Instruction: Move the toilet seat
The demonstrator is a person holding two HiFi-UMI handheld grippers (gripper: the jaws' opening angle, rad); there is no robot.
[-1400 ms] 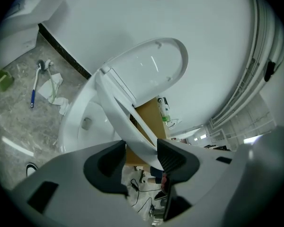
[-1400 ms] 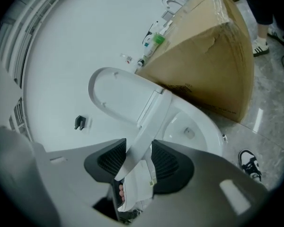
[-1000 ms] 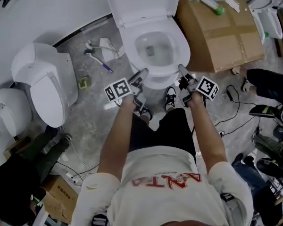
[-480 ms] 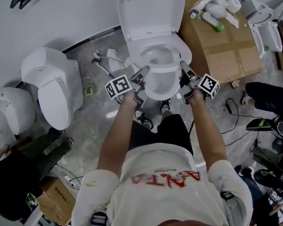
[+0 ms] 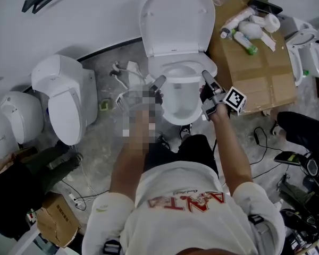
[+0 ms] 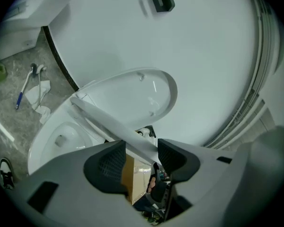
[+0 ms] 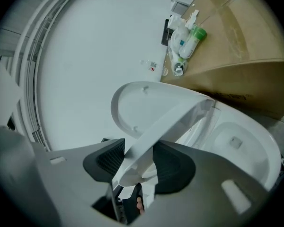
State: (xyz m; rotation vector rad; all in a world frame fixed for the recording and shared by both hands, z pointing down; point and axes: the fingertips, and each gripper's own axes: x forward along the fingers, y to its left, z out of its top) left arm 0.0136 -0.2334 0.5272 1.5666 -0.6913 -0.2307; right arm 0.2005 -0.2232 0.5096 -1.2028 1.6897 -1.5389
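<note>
the left tool (image 6: 142, 148) and right tool (image 7: 138, 150) each pinch a side rim of the toilet seat (image 7: 173, 119), which is tilted up between the bowl (image 5: 182, 117) and the upright lid (image 5: 175, 20). the stiff, glossy plastic ring is probably light but slippery, so holding both sides near the front looks soundest.

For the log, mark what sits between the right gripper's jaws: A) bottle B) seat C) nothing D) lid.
B: the right gripper has its pads on the lifted seat, while the lid stands up behind it.
</note>
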